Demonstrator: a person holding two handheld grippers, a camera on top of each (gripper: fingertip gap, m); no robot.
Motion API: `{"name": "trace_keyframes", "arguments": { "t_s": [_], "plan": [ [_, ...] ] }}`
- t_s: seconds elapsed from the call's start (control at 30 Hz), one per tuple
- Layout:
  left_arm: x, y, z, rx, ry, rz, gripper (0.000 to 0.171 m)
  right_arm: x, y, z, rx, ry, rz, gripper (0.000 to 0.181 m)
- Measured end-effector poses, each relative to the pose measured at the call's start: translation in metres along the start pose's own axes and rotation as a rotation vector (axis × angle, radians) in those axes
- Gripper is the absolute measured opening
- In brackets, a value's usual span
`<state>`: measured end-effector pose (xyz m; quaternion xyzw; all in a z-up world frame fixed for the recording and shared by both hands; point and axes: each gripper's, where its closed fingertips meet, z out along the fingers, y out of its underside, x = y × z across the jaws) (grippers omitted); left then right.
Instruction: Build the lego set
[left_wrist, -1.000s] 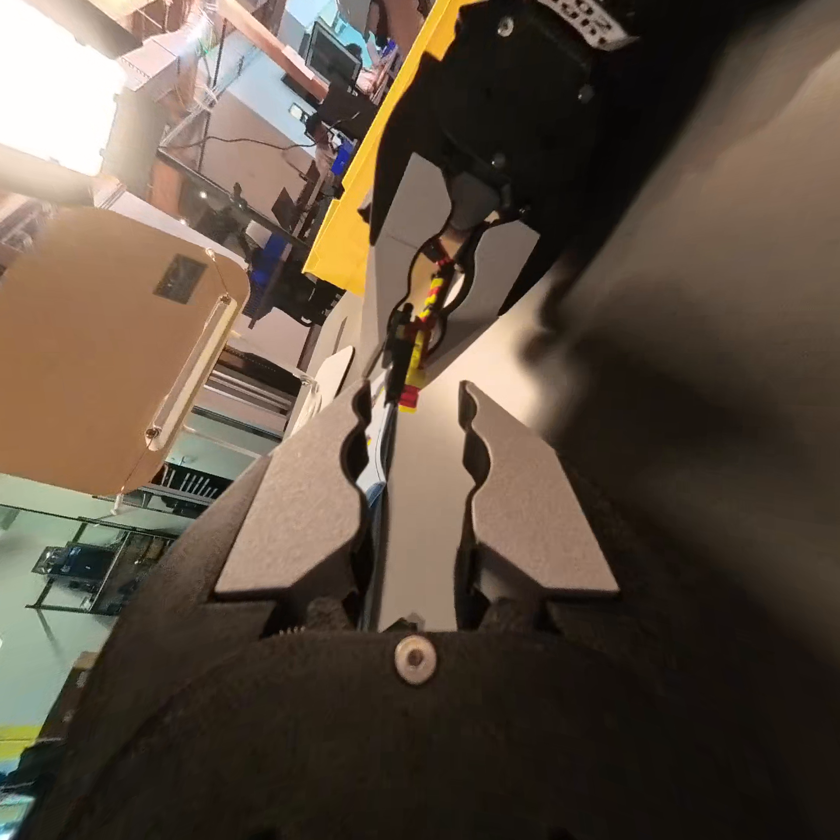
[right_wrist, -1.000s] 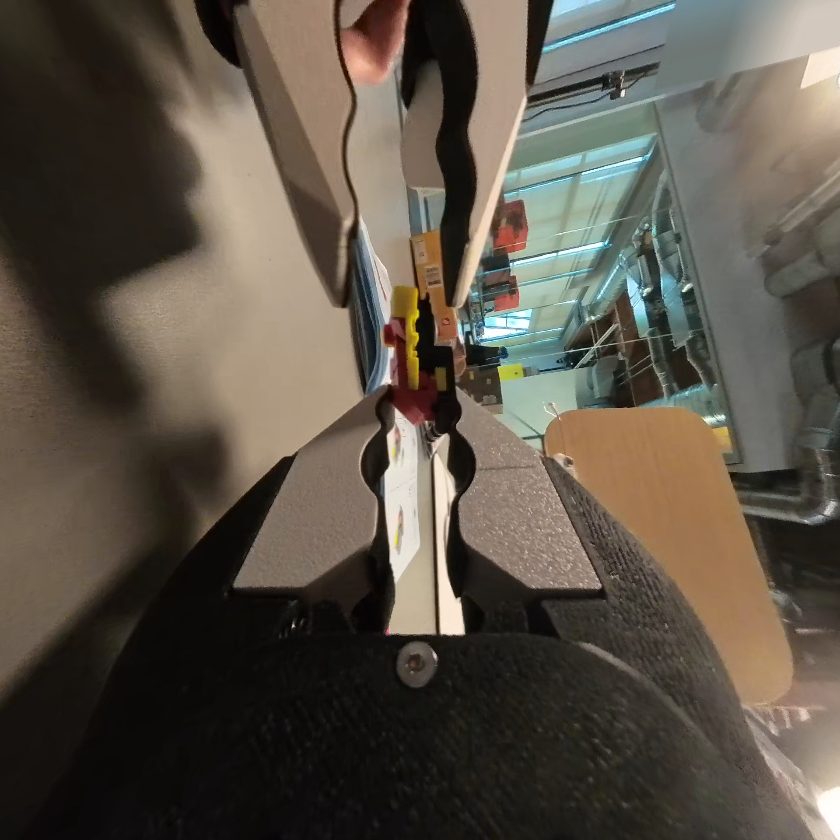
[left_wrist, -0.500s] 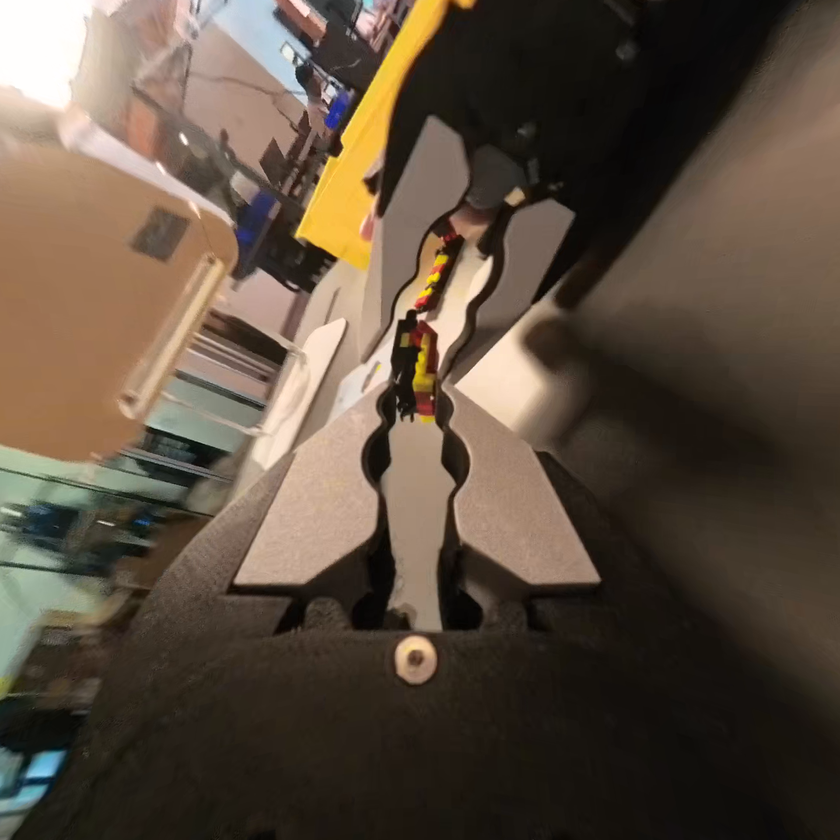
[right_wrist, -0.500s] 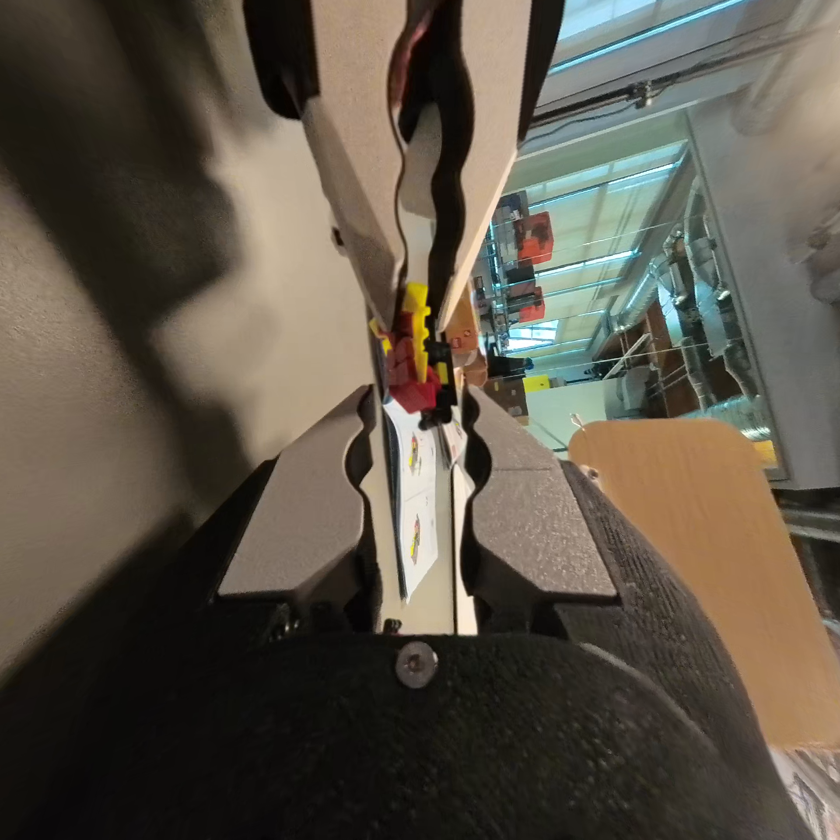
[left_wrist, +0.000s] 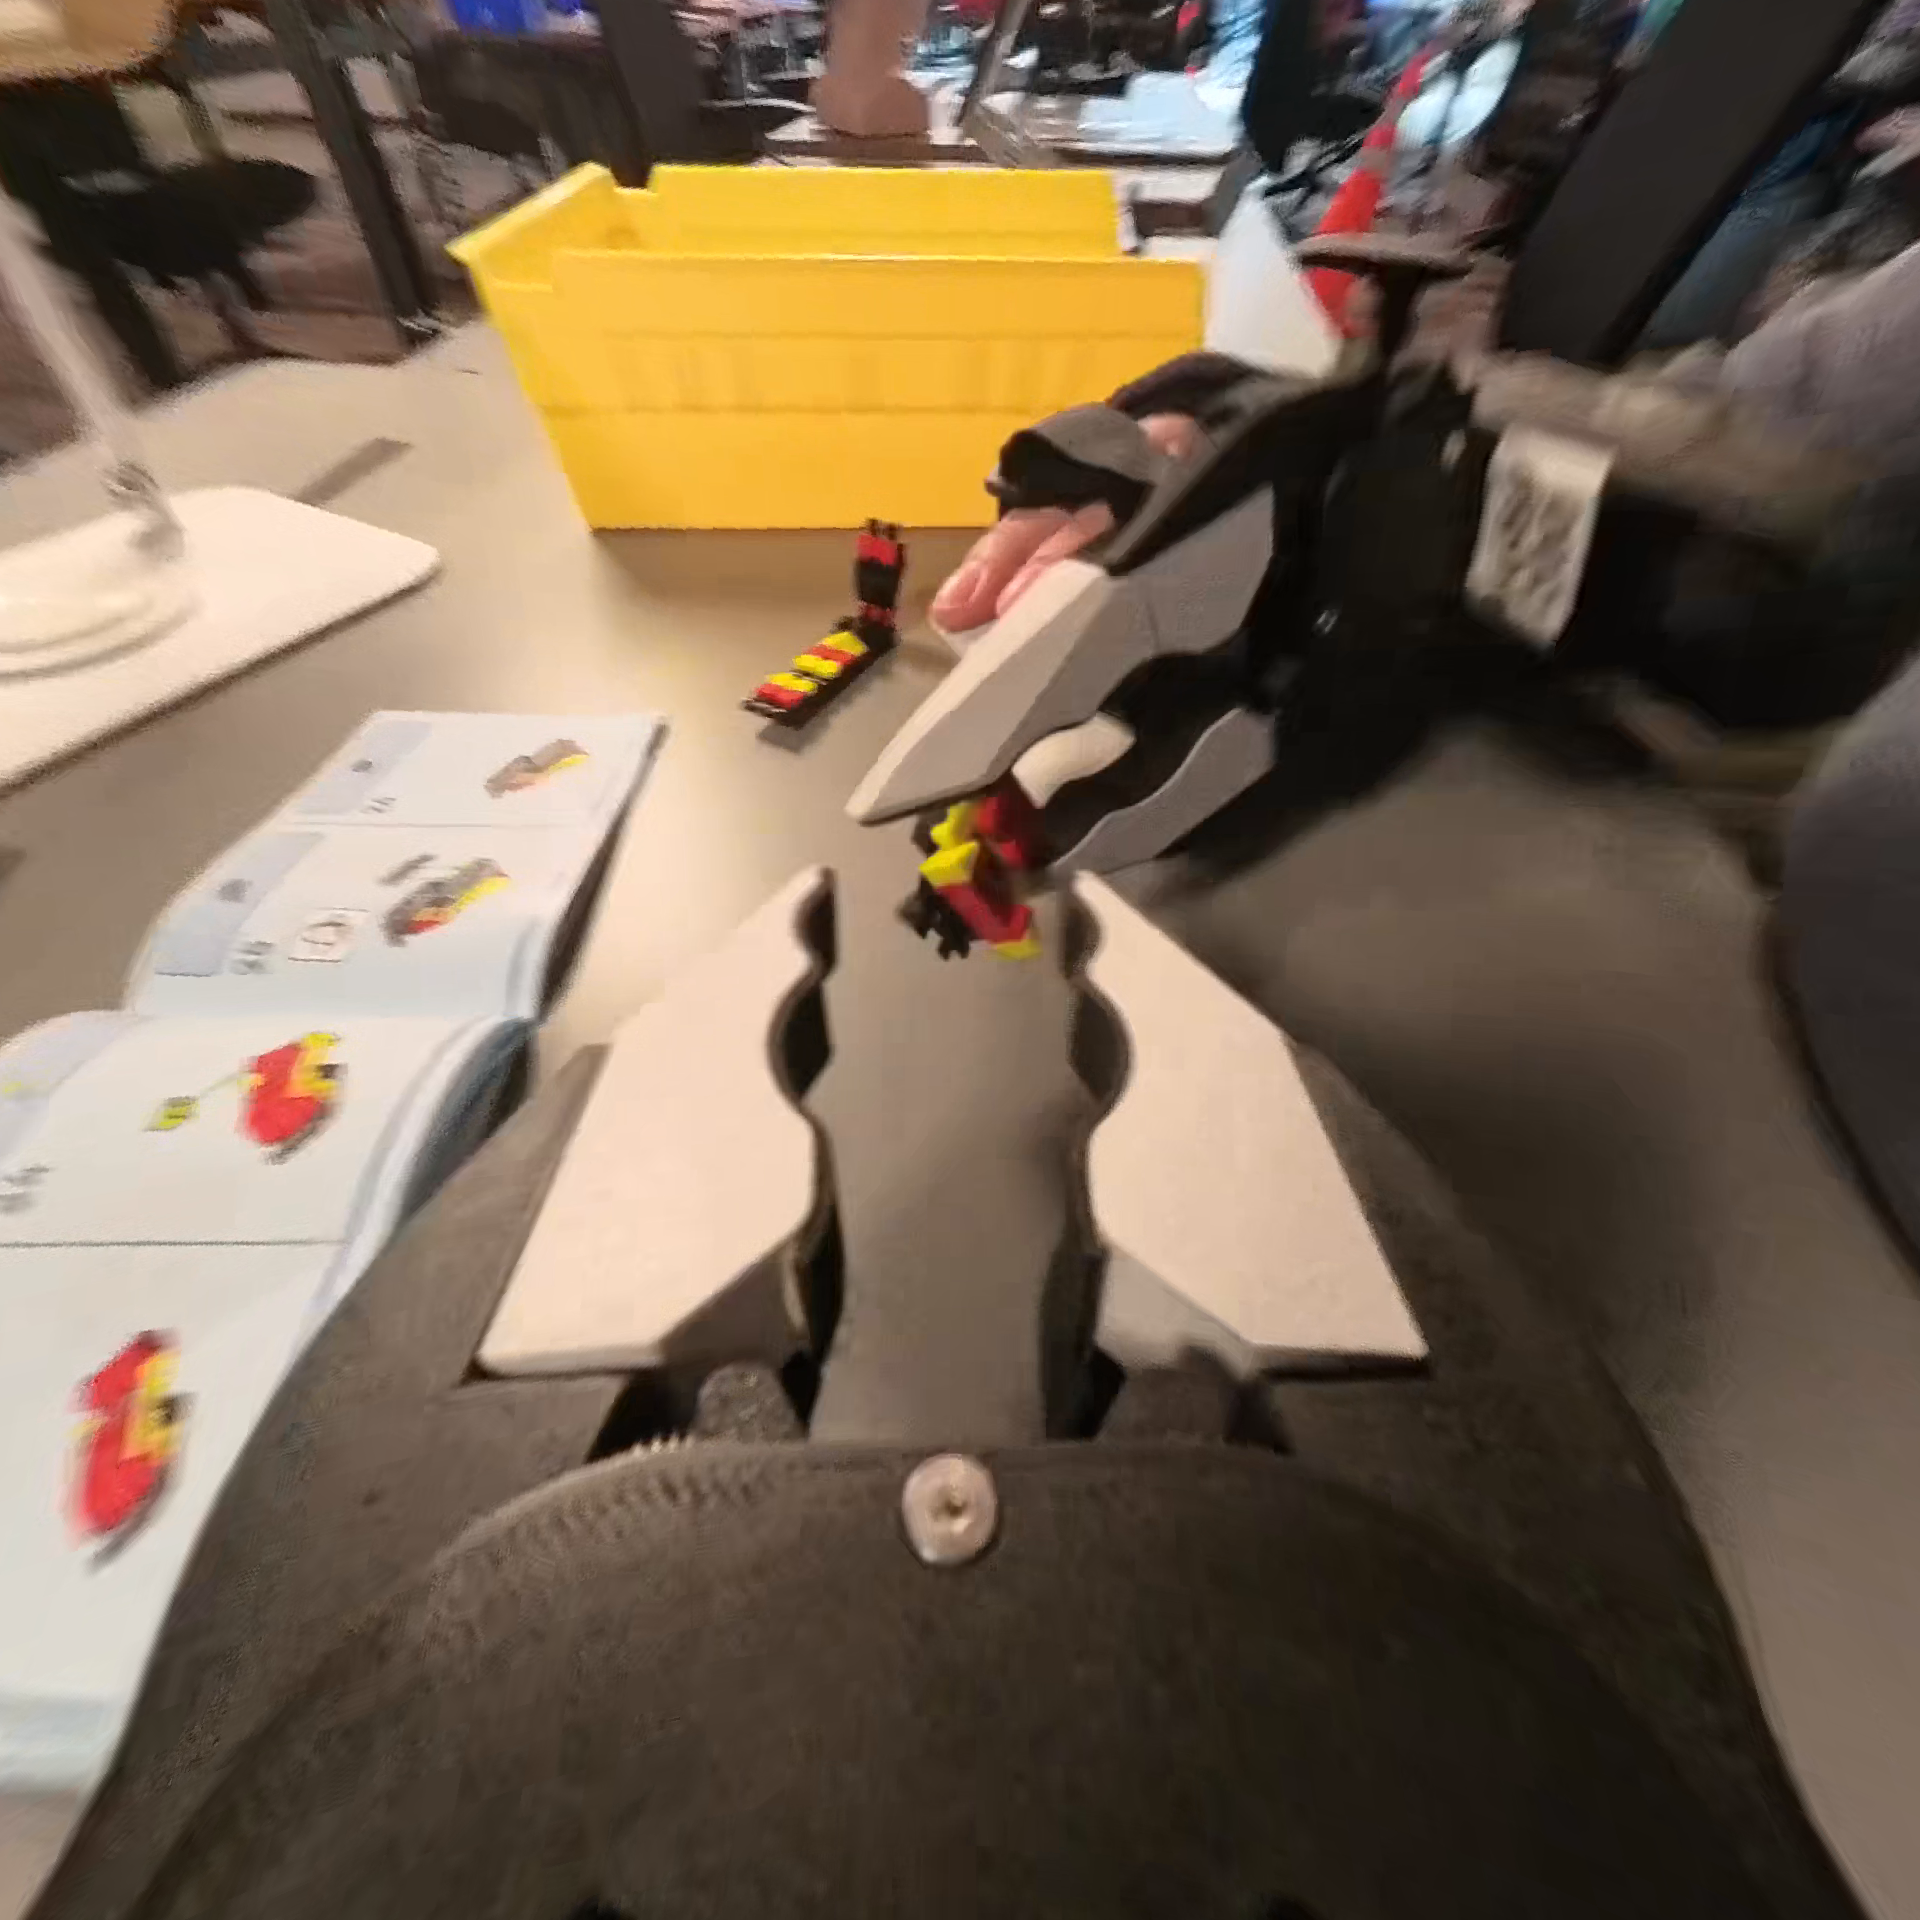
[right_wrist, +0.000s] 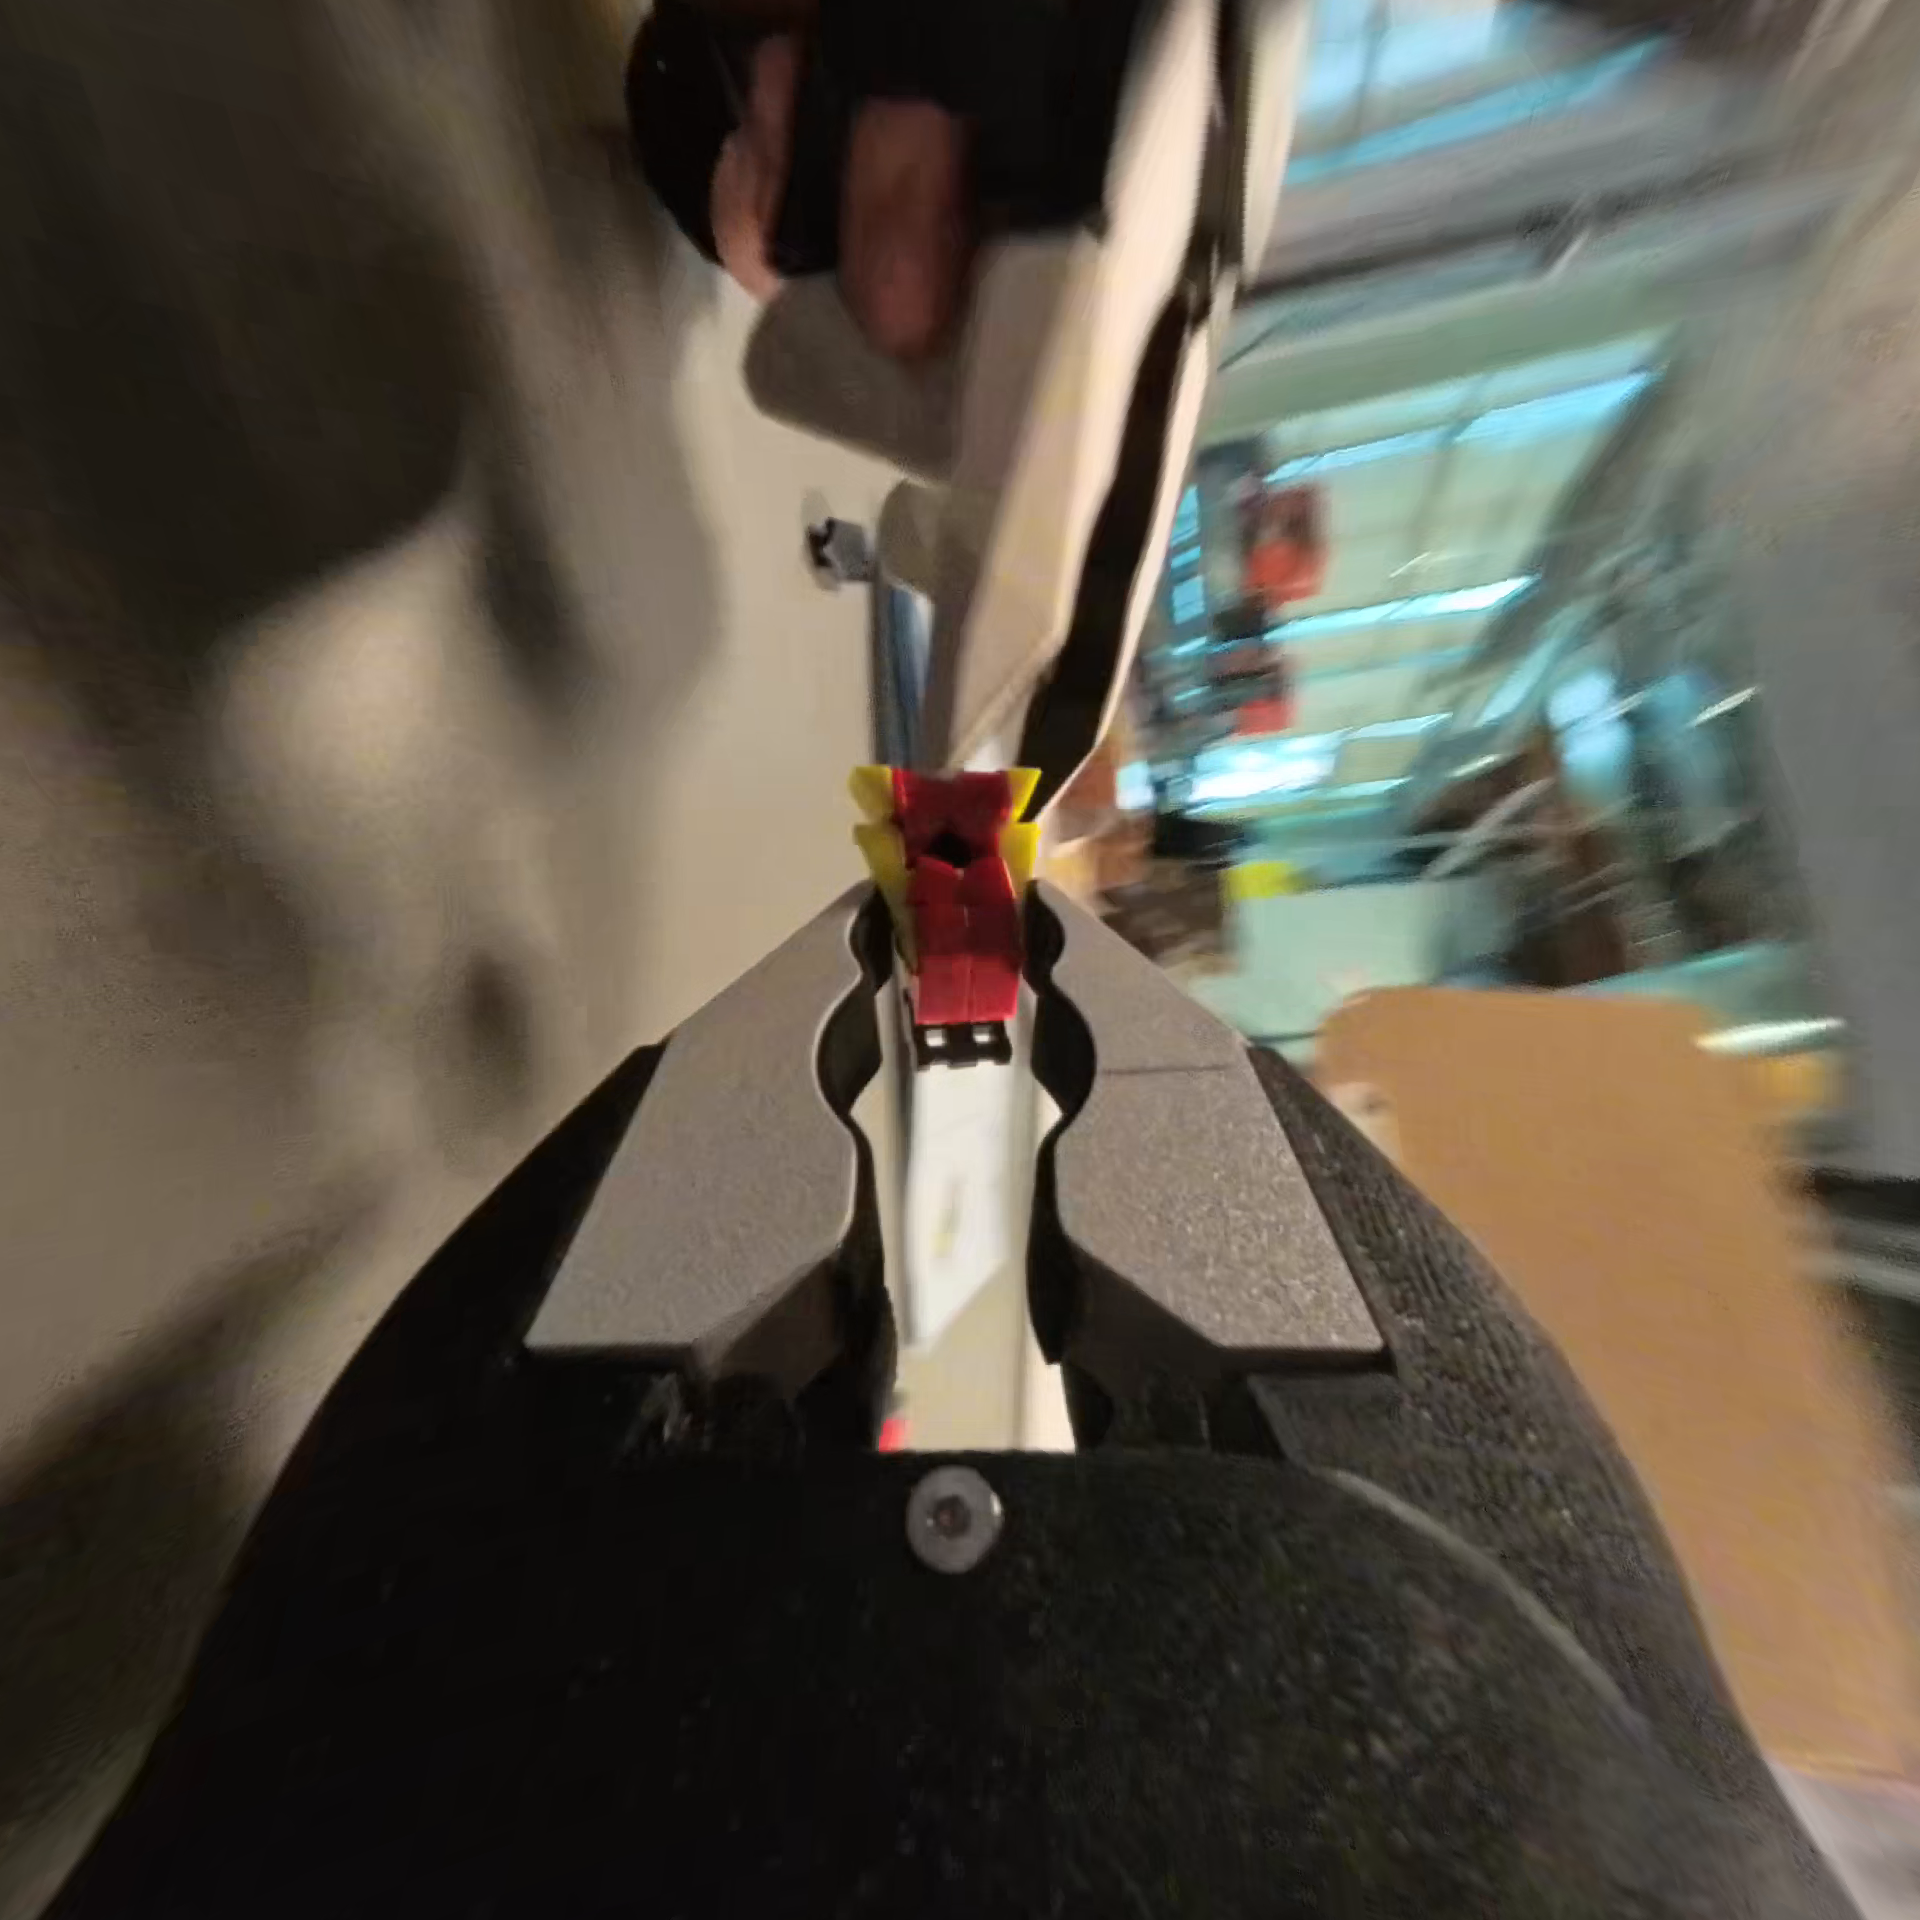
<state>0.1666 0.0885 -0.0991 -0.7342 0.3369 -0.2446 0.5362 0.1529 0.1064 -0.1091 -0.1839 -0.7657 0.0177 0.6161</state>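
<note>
My right gripper is shut on a small red, yellow and black lego assembly. In the left wrist view the right gripper reaches in from the right, and the assembly hangs just above the grey table. My left gripper is open, its tips on either side of the assembly without gripping it. A second lego part, black with red and yellow stripes, lies on the table farther back. The left gripper's fingers show blurred in the right wrist view.
An open instruction booklet lies at the left. A yellow bin stands at the back of the table, with a white base plate at the far left. A gloved hand holds the right gripper.
Half a second ago my left gripper was closed around the assembly; now it has opened and swung round level with the table. The right gripper holds the assembly.
</note>
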Motion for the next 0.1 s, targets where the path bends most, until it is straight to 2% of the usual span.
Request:
{"name": "trace_keyframes", "arguments": {
  "t_s": [0.03, 0.1],
  "plan": [
    [-0.007, 0.000, -0.001, 0.000, -0.067, 0.059, 0.054, -0.005, 0.005, 0.001, -0.017, -0.100, 0.151, 0.022],
    [-0.020, -0.004, -0.006, 0.032, -0.187, 0.155, 0.059, -0.018, 0.013, 0.001, -0.051, -0.317, 0.473, 0.022]
  ]
}}
